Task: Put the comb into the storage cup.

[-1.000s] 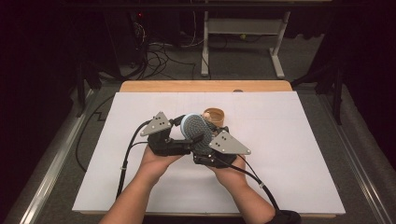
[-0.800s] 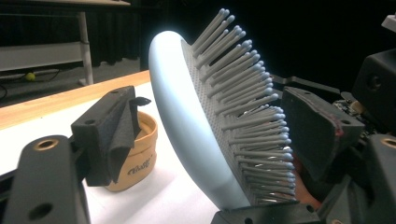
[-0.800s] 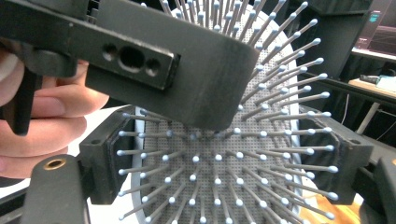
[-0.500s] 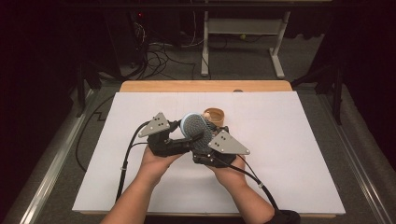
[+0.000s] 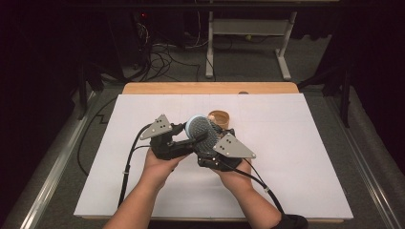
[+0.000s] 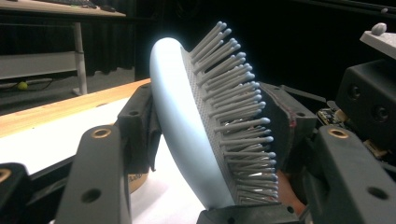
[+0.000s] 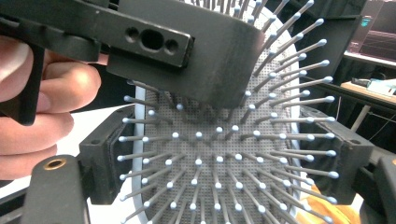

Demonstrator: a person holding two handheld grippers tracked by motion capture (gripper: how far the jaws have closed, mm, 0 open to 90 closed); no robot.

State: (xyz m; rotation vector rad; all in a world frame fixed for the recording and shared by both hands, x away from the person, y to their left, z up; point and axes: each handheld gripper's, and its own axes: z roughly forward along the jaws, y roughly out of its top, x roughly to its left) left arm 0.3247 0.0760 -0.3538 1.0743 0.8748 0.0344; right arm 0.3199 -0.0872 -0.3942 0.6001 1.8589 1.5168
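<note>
Hairbrush (image 5: 200,131) at table (image 5: 296,143) ctr is clamped by R tool (image 5: 210,143) at its edges – L tool (image 5: 187,136), jaws just closing, is gripped front-to-back across it, w/ wooden cup (image 5: 220,117) at 1 o'clock.

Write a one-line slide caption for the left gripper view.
Left gripper closing across a pale blue hairbrush, one jaw behind it, the other on its bristles.
</note>
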